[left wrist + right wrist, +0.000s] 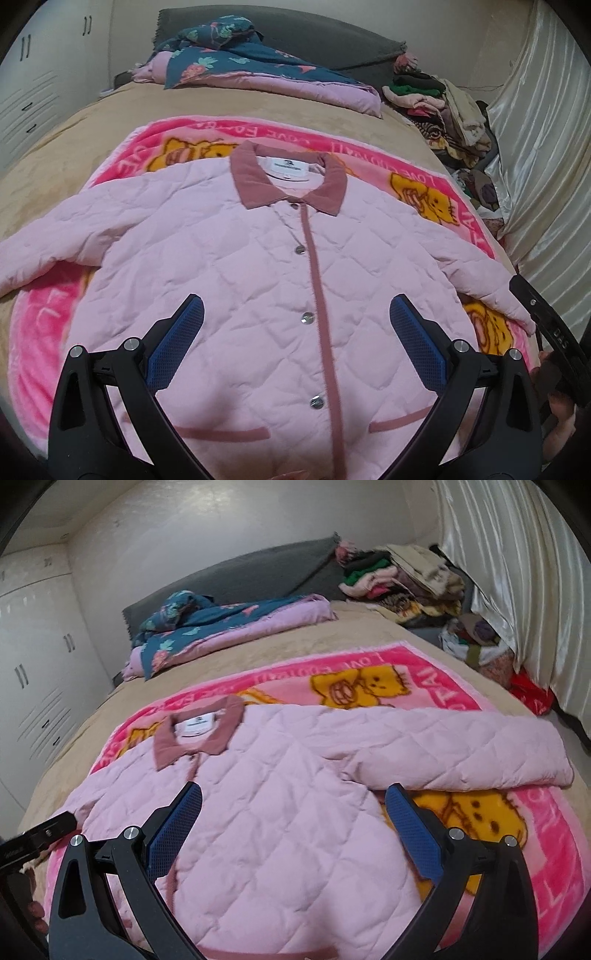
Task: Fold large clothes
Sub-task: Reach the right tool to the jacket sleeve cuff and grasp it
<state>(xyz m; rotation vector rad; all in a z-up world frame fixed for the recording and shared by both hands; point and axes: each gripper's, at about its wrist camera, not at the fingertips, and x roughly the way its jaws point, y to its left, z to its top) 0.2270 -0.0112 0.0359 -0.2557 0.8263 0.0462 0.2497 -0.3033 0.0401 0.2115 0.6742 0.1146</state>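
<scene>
Flat on its back, a quilted pale-pink jacket (258,280) lies spread across a fleecy hot-pink blanket (48,350) printed with yellow cartoon bears, which itself covers a tan velvety bedspread (66,136). Its padding is stitched in a diamond pattern and puffs softly between the seams. A dusty-rose collar (255,177) of ribbed, corduroy-like cloth opens at the neck around a white label, and a strip of the same rose cloth runs down the front beside a row of round silver snaps (306,317). Two rose-trimmed pocket slits cross the lower front. Both sleeves stretch out sideways; in the right wrist view the nearer sleeve (461,749) lies straight, its cuff reaching toward the blanket's edge.

The left gripper (295,325) hovers over the jacket's lower front with its jaws spread wide, holding nothing; its blue pads (177,343) are finely textured rubber on black angular arms. The right gripper (293,812) is likewise wide apart and empty, above the jacket's side near the armpit.

Farther up the bed sits a folded teal floral quilt (251,66) with lilac backing, against a grey headboard (332,44). A jumbled heap of clothes (443,107) lies beside glossy cream curtains (543,129)
</scene>
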